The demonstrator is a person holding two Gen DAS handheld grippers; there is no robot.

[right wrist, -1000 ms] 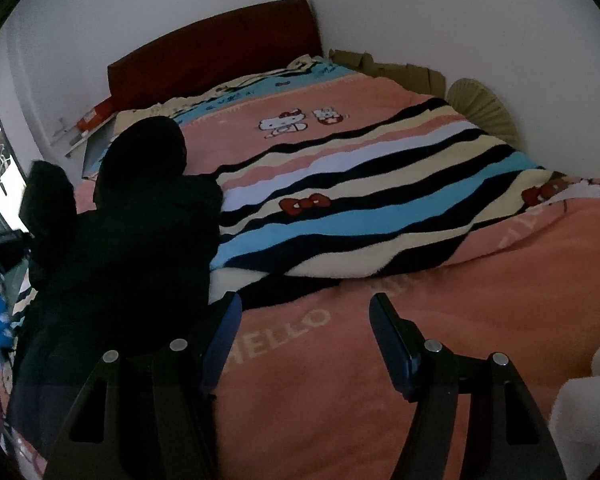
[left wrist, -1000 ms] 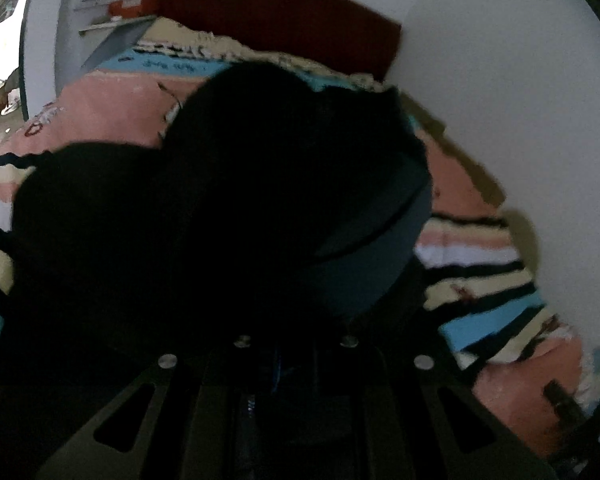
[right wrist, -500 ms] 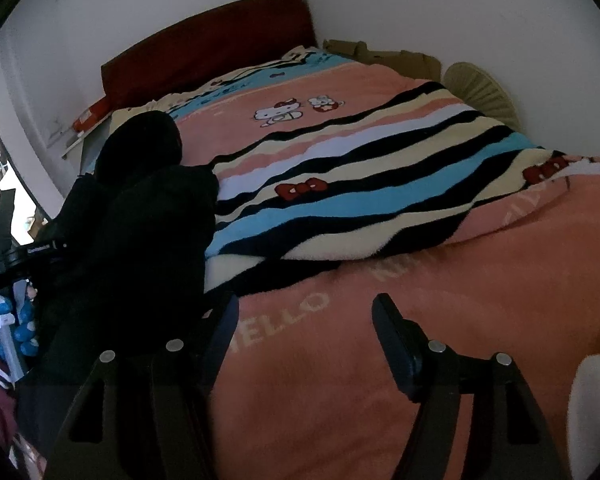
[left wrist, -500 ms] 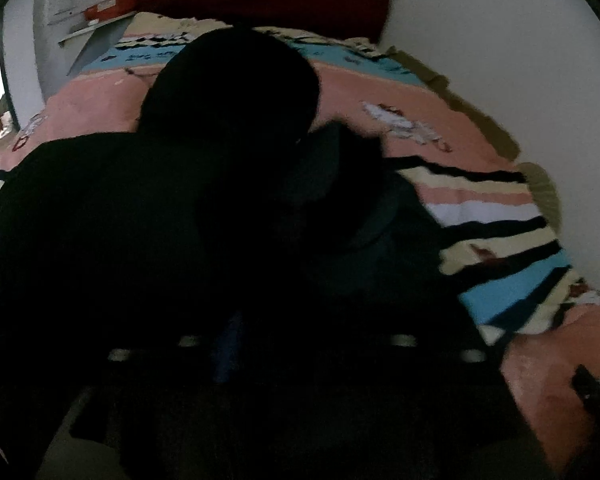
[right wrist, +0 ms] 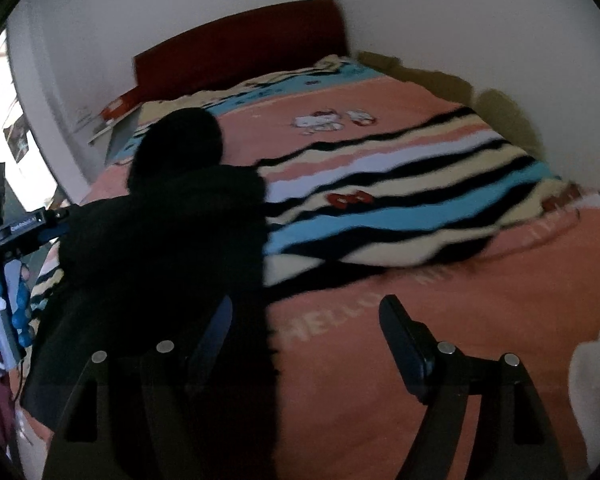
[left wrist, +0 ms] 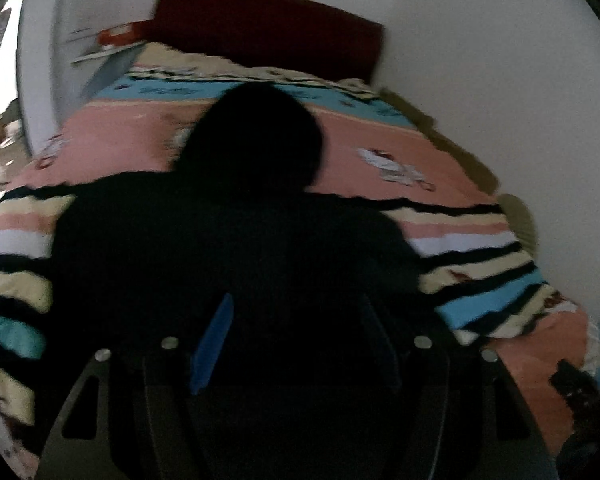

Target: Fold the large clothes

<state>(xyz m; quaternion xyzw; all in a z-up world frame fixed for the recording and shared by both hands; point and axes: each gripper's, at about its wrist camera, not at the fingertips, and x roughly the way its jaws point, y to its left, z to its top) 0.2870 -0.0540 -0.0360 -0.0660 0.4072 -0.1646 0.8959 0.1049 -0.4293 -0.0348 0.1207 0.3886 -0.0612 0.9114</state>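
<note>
Your bed (right wrist: pixel 440 380) fills both views, covered by a salmon blanket (right wrist: pixel 380 400) with pale "HELLO" lettering and a striped band (right wrist: pixel 400 208) of black, cream, white and blue running across it, and a dark red headboard (left wrist: pixel 268 28) stands against the white wall (left wrist: pixel 480 60) at the far end. The black hooded garment (left wrist: pixel 236 240) lies spread flat on the blanket on the left side of the bed as the right camera sees it, its rounded hood (left wrist: pixel 256 132) pointing toward the headboard and its body stretching back to your grippers. Your left gripper (left wrist: pixel 296 344) sits directly over the garment's near part with its fingers spread apart, a blue pad (left wrist: pixel 212 344) showing on the inner face of one; the fabric beneath is so dark that you probably cannot judge whether the tips touch it. Your right gripper (right wrist: pixel 304 336) is likewise spread wide, one finger over the garment's edge, the other over bare blanket. No bin, basket or box can be made out; only a small red and white object (left wrist: pixel 116 34) sits blurred beside the headboard.
</note>
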